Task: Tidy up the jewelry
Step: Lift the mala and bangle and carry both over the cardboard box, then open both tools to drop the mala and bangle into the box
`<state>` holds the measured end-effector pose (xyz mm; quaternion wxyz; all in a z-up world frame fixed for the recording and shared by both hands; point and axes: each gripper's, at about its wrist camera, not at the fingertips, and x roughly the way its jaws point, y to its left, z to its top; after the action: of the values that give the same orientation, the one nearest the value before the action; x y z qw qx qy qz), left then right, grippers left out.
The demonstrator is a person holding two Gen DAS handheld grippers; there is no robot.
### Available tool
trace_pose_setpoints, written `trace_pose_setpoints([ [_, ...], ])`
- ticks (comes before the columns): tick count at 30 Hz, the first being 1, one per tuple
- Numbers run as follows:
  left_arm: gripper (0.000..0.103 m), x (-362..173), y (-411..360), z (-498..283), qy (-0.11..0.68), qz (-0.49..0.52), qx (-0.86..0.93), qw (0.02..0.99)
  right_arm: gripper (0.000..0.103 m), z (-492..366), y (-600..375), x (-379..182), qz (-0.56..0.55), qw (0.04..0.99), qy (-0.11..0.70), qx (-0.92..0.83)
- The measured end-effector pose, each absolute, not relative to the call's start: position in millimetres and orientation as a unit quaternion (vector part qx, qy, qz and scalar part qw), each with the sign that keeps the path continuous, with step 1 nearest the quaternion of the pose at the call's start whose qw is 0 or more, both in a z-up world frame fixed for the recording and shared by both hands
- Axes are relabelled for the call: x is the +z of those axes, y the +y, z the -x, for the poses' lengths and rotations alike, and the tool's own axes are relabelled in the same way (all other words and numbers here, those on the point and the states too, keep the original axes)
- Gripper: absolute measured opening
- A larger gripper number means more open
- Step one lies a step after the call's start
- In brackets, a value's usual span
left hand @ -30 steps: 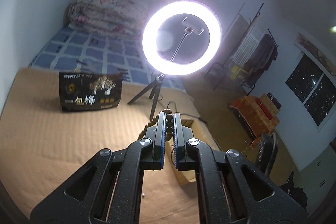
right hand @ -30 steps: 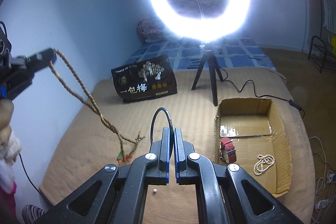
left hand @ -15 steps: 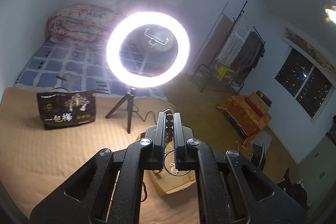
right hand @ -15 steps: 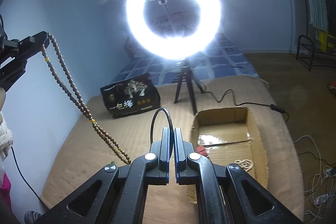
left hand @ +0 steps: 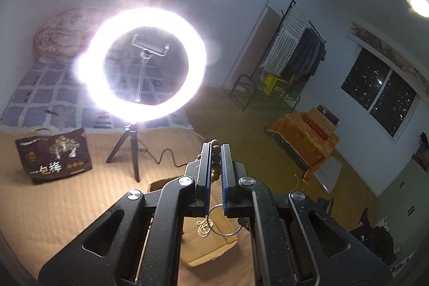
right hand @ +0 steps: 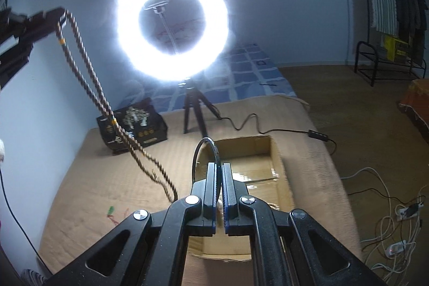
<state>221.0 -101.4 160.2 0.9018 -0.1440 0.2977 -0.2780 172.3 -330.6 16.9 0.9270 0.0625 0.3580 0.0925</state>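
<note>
Left wrist view: left tool [left hand: 216, 152] clamps the bead necklace [left hand: 215, 159]; right tool [right hand: 219, 173] pinches a dark bangle [right hand: 206, 152] above the cardboard box [right hand: 278, 165].

Your left wrist camera looks from above along its fingers toward the ring light [left hand: 146, 65]. Your right one sits lower, facing the same light, cardboard box [right hand: 278, 165] near below; both share these.

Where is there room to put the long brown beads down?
Bare tan mat lies between the black snack bag and the cardboard box. The box floor near its far wall is free too. Its near end, with white pearls, is crowded.
</note>
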Motion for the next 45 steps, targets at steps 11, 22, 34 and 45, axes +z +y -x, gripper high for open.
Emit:
trace_pose_setpoints([
  [11,0.004,152.3,-158.3,-259.3,0.307,0.139,-0.304,0.891,0.001,-181.5,-365.1,-2.8,-0.06,0.919,0.383,0.064],
  [22,0.004,103.1,-200.6,-291.0,0.349,0.13,-0.306,0.876,0.001,-191.3,-381.5,-30.5,-0.057,0.905,0.418,0.048],
  [34,0.004,9.6,-220.0,-317.4,0.421,0.106,-0.278,0.857,0.001,-204.1,-377.3,-69.5,-0.037,0.884,0.465,0.047],
  [45,0.004,-61.6,-229.4,-318.9,0.472,0.078,-0.252,0.842,0.001,-209.6,-368.8,-92.3,-0.026,0.869,0.491,0.054],
])
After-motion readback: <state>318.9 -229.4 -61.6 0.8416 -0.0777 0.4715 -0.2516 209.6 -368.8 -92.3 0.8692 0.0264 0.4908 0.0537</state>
